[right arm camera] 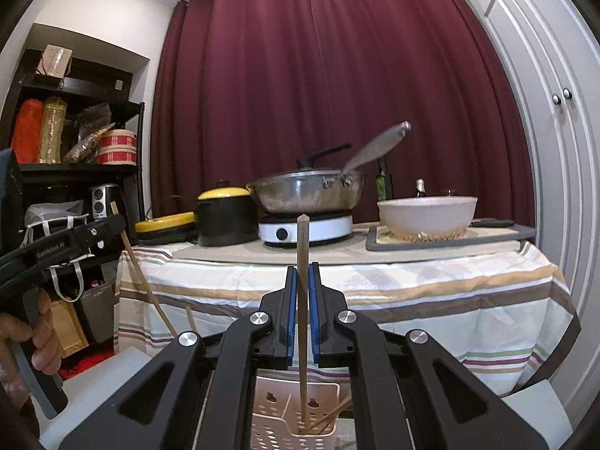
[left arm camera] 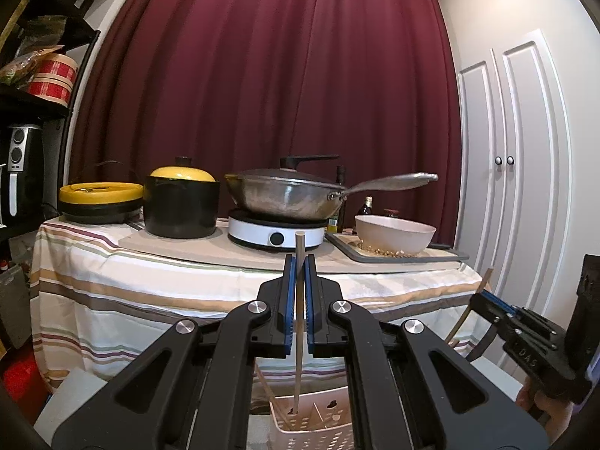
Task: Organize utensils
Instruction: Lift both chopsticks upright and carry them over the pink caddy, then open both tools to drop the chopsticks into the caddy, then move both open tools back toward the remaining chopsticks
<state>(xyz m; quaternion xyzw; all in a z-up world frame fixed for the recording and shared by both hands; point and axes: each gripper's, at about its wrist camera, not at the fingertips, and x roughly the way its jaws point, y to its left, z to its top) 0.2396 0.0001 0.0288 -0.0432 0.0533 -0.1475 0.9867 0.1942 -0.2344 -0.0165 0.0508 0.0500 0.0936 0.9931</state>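
My left gripper (left arm camera: 299, 262) is shut on a wooden chopstick (left arm camera: 299, 322) held upright, its lower end inside the left part of a beige perforated utensil holder (left arm camera: 315, 429). My right gripper (right arm camera: 303, 272) is shut on another wooden chopstick (right arm camera: 302, 300), upright, its lower end in the right compartment of the holder (right arm camera: 292, 431), beside other chopsticks (right arm camera: 330, 418) leaning there. The right gripper with its chopstick shows at the right of the left wrist view (left arm camera: 487, 300). The left gripper shows at the left of the right wrist view (right arm camera: 112, 225).
Behind stands a table with a striped cloth (left arm camera: 150, 285) carrying a yellow-lidded black pot (left arm camera: 182, 202), a wok (left arm camera: 285, 195) on a white induction hob (left arm camera: 275, 234), and a white bowl (left arm camera: 393, 238) on a grey tray. Shelves (right arm camera: 75, 150) stand left, white cupboard doors (left arm camera: 517, 172) right.
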